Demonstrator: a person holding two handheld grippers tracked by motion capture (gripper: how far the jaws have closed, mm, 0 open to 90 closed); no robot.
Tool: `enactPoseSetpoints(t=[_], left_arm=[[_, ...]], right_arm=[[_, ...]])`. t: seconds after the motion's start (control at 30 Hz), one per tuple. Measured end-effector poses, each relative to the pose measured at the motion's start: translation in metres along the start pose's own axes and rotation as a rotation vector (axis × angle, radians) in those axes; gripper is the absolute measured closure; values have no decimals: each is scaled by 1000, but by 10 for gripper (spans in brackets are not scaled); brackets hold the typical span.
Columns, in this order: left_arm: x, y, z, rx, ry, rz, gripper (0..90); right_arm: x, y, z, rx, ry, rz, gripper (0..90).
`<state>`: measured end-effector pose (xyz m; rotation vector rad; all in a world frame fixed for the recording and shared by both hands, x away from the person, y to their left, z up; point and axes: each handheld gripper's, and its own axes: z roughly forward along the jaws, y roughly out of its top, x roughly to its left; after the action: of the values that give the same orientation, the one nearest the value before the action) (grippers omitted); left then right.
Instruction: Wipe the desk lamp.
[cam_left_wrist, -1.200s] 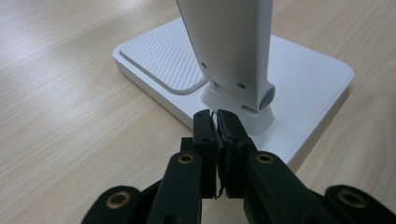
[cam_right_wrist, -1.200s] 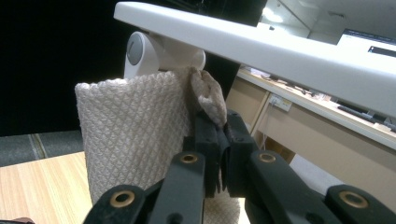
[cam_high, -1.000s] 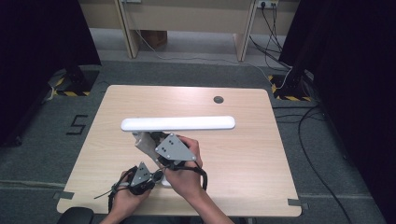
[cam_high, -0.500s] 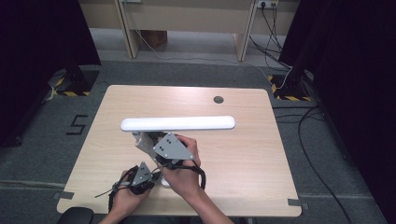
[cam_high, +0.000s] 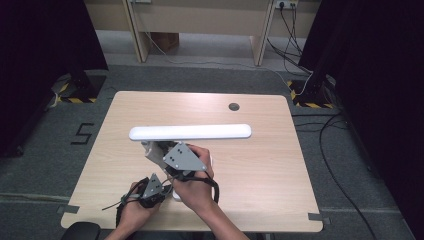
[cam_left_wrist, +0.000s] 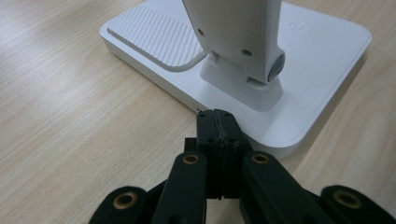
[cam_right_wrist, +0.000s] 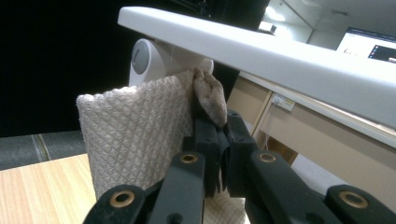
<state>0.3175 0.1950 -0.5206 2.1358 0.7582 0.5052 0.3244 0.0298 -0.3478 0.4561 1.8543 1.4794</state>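
Right hand-held gripper (cam_right_wrist: 215, 122) pinches the cloth (cam_right_wrist: 135, 135) against the lamp (cam_high: 190, 132); left hand-held gripper (cam_left_wrist: 218, 122), pressed together, should steady the base (cam_left_wrist: 322, 60).

lamp base (cam_high: 176, 194) under hands, cloth (cam_right_wrist: 135, 135) cut off below

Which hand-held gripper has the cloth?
The right hand-held gripper: its jaws pinch the quilted cloth up by the lamp head. The left hand-held gripper is shut on nothing, at the lamp base.
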Motion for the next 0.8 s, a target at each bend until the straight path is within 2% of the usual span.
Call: enactPoseSetpoints(t=[0.3,0.4,0.5,0.6,0.63,0.73,0.8], left_arm=[[0,0,1,18,-14,14,893],[2,0,1,11,-32,-2,892],[1,3,-4,-5,-28,2,885],[0,7,-7,-29,-23,2,848],[0,8,-8,-39,-35,8,829],[-1,9,-7,-31,-48,40,767],[0,10,-7,-34,-59,36,728]], right_arm=[[0,0,0,4,5,-5,874],[0,0,0,8,3,3,874],[0,1,-1,8,0,1,874],[-2,1,0,9,2,-14,874],[-2,2,0,9,4,-14,874],[-2,1,0,8,2,-16,874],[-2,1,0,8,0,-14,874]])
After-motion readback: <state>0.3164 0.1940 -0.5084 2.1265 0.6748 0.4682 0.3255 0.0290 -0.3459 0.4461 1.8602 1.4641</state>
